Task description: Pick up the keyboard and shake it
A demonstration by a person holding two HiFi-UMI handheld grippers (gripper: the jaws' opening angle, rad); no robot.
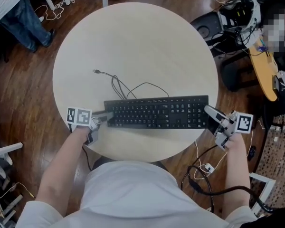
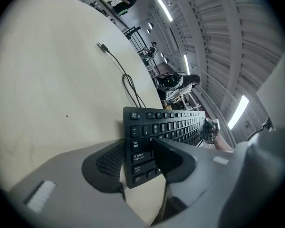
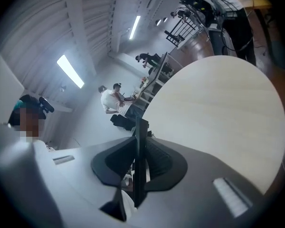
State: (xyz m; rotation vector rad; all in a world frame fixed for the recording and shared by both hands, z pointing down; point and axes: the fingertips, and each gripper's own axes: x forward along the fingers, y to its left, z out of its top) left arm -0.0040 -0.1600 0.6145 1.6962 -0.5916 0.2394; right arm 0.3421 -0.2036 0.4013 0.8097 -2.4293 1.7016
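Item one: left grey two-jaw gripper (image 1: 102, 119), jaws clamped across the left end of the flat black keyboard (image 1: 156, 112). Item two: right grey two-jaw gripper (image 1: 210, 112), jaws pinched tight on its right edge. Left bare forearm (image 1: 61, 167) and right bare forearm (image 1: 237, 172) reached forward, spread wide.

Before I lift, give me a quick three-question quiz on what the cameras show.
1. True or false: the right gripper is shut on one end of the keyboard.
2. Where does the keyboard's cable lie? A on the table; B on the floor; C on a chair.
3. Fill in: the left gripper has the keyboard's ___ end between its jaws.
Key: 1 true; 2 A; 3 left.
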